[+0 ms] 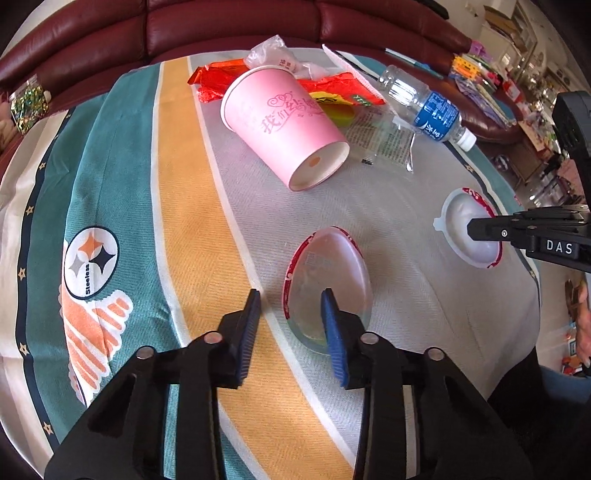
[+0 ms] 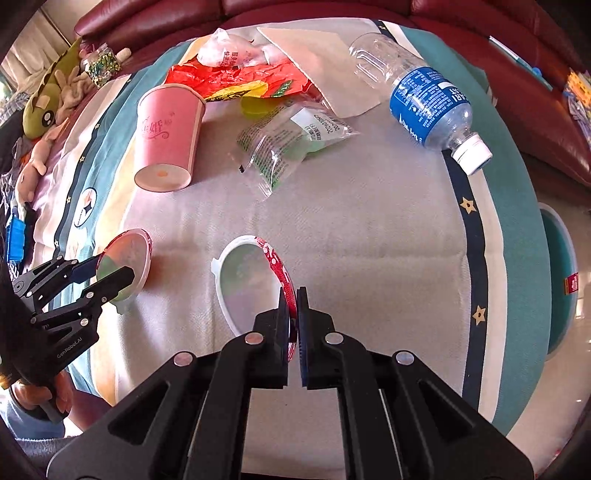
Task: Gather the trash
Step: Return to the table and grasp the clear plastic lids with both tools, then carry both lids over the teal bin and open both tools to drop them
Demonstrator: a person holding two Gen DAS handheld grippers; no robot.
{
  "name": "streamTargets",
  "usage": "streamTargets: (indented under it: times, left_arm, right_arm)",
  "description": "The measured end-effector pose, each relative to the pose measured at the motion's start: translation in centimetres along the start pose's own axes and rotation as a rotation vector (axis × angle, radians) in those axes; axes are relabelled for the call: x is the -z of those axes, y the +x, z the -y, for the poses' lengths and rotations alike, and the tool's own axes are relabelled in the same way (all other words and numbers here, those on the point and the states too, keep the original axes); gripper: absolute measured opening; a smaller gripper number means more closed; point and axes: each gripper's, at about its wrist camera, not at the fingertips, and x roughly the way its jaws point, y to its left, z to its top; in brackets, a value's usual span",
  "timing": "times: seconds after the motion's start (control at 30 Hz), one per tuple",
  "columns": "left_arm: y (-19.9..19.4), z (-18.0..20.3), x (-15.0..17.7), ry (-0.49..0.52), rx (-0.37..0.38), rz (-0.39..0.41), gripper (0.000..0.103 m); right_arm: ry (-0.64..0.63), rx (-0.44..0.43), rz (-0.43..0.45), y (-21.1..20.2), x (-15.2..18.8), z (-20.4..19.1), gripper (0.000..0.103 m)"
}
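While both grippers point steeply down at the striped blanket (image 1: 184,221), each is at a shallow plastic cup. L gripper (image 1: 291,295): jaws apart, straddling the near-left rim of the clear red-rimmed cup (image 1: 328,258). The rim runs up between the blue pads, w/ a visible gap to the left pad, so no squeeze shows. The cup itself lies on the blanket, near centre. R gripper (image 2: 291,291): jaws together, clamped on the red printed rim of the white plastic cup (image 2: 247,280), at its near-right edge. That cup sits to the right of the clear one, well apart from it.

Farther off lie a pink paper cup (image 1: 284,122) on its side w/ base toward the camera, a crumpled red wrapper (image 1: 218,81) behind it, and a clear printed bag (image 2: 288,144) just right of the pink cup. An empty water bottle (image 1: 424,107) w/ blue label and white cap is far right. A white paper sheet (image 2: 325,55) is at the far edge.

Blanket has teal, yellow and white stripes, a navy border w/ stars and a round logo reading approx "Steeless". A maroon leather sofa (image 1: 221,22) curves behind; plush toys (image 2: 40,107) are at far left.

Writing: pink Chinese characters on the paper cup, "DAS" on the R gripper body, "GenRobot.AI" on the L one. Bottle label text is too small to read.
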Motion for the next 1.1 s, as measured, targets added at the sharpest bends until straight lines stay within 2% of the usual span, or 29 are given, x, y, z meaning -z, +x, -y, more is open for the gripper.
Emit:
streamTargets:
  times: [0.07, 0.13, 0.27, 0.6, 0.83, 1.1]
  left_arm:
    - [0.0, 0.6, 0.0, 0.010, -0.007, -0.001, 0.009]
    - [-0.2, 1.4, -0.2, 0.033, -0.038, 0.007, 0.007]
    - [-0.6, 2.8, -1.1, 0.050, -0.054, 0.019, 0.007]
    - [-0.6, 6.7, -3.8, 0.078, -0.011, 0.035, 0.007]
    - [0.4, 11.2, -5.8, 0.128, 0.039, 0.013, 0.007]
    - [1.9, 18.5, -8.5, 0.236, 0.088, -0.001, 0.007]
  right_arm:
    - [0.006, -0.005, 0.003, -0.1, 0.0, 0.2, 0.004]
    - [0.017, -0.006, 0.006, -0.2, 0.1, 0.6, 0.004]
    - [0.038, -0.016, 0.013, -0.5, 0.4, 1.8, 0.004]
    - [0.116, -0.034, 0.059, -2.0, 1.1, 5.9, 0.004]
    - [0.225, -0.065, 0.100, -3.2, 2.2, 11.0, 0.004]
    - [0.342, -0.059, 0.180, -5.8, 3.3, 18.4, 0.004]
